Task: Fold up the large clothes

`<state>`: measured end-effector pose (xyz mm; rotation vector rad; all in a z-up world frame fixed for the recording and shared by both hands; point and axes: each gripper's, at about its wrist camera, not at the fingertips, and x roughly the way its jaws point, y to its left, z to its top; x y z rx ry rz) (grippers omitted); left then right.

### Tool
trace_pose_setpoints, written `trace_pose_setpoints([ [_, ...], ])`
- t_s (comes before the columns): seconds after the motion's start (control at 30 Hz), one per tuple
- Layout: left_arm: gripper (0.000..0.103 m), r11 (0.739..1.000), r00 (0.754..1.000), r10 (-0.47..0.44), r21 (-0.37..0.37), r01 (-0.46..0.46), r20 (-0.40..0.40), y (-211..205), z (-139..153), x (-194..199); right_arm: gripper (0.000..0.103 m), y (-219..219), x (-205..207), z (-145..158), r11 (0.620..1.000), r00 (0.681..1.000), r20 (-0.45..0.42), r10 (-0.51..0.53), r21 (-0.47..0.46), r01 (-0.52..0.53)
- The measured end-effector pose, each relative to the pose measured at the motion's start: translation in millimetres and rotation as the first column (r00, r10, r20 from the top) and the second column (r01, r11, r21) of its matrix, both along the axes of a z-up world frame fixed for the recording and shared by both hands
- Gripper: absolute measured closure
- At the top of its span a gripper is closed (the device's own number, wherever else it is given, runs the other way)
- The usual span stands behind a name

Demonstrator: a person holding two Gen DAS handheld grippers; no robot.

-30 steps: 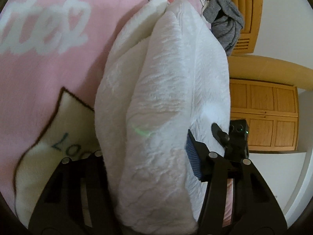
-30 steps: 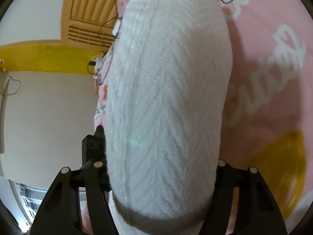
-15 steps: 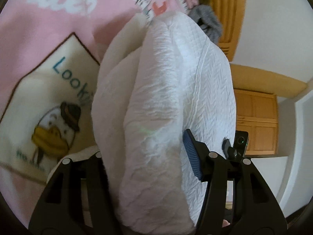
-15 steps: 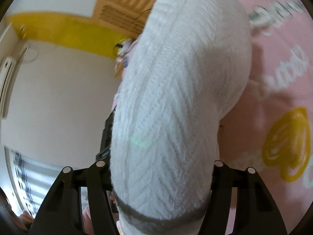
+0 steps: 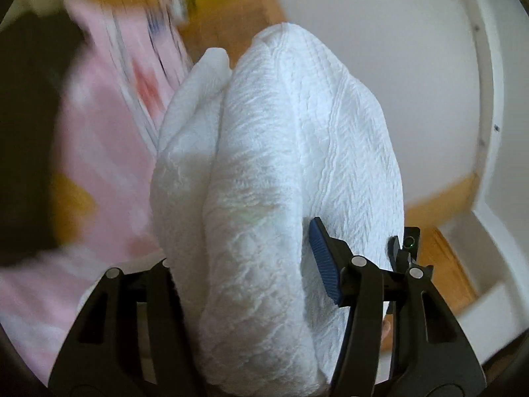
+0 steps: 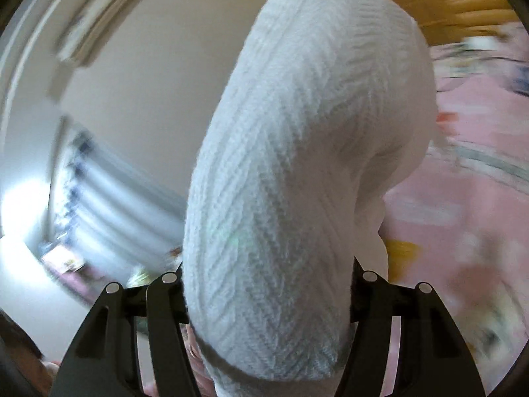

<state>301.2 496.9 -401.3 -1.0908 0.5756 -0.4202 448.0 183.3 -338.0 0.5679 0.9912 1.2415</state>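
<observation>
— Where's the garment right now?

— Off the bed, from what I can see. The white knit garment is bunched thick between the fingers of the left gripper, which is clamped on it; one blue pad presses into its side. The right gripper is closed around another fat roll of the same cloth, a grey band at the hem near its base.

— Which way does it run from the tools?

— Straight ahead of each. The long axis of each bundle follows the fingers, away from the wrist, so each tool carries its own end and neither is nearer the whole. I can't tell how the stretch between them hangs.

— And the bed?

— The pink blanket lies off to the right of the right gripper's bundle and to the left of the left one's, blurred in both views. The cloth looks apart from it here, with wall and wooden trim behind.

— So the next move?

— My guess: it depends on bringing both ends down level onto that blanket. If one drops first, the thick fold may slump sideways.
</observation>
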Motion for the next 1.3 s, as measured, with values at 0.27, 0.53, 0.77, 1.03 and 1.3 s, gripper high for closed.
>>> trace_pose_setpoints([
  [0.27,0.049,0.897,0.895,0.417,0.228,-0.377,-0.159,137,10,-35,0.043,184,58,-63,0.958,0.951,-0.115,0.286,0.074,-0.279],
  [0.53,0.053,0.883,0.714,0.463,0.202,-0.424,-0.526,183,-204,-3,0.033,270,73,-262,0.849,0.970,-0.157,0.188,-0.471,-0.241],
  [0.77,0.051,0.934,0.820,0.357,0.157,-0.322,-0.448,175,-186,18,0.027,229,96,-259,0.866,0.971,-0.182,0.158,-0.448,-0.225],
  [1.03,0.047,0.922,0.872,0.386,0.119,-0.368,-0.299,184,-147,-16,0.013,186,88,-217,0.794,0.996,-0.028,0.085,-0.602,-0.084],
  [1.3,0.041,0.811,0.826,0.553,0.301,-0.502,-0.112,142,-78,-49,0.100,177,15,-137,0.803,0.878,0.393,0.274,-0.595,0.015],
])
